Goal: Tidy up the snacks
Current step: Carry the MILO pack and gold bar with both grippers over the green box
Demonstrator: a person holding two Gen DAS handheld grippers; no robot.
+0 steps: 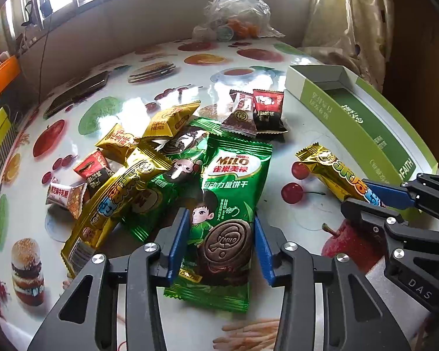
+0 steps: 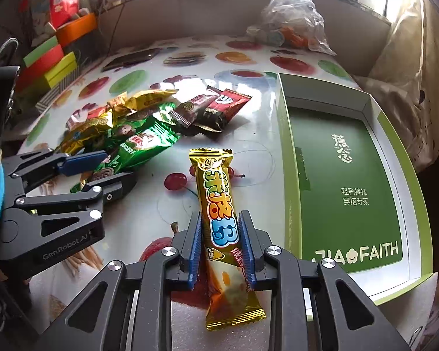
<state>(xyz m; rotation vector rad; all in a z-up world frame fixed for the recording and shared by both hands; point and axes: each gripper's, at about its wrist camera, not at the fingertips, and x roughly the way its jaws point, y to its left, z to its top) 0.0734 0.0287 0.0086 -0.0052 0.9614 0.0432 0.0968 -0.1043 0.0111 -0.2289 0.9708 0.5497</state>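
Lying lengthwise just left of the open green box (image 2: 345,193), the gold snack bar (image 2: 219,219) points away from the right gripper (image 2: 221,244), whose blue pads pinch its lower half. Farther left of the box, the left gripper (image 1: 221,245) straddles the green Milo biscuit packet (image 1: 228,204), pads closed against its long edges, top pointing away.

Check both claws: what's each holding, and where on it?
Left claw: straddles the green Milo packet at its lower half; contact unclear. Right claw: shut on the gold snack bar, mid-length, across its width.
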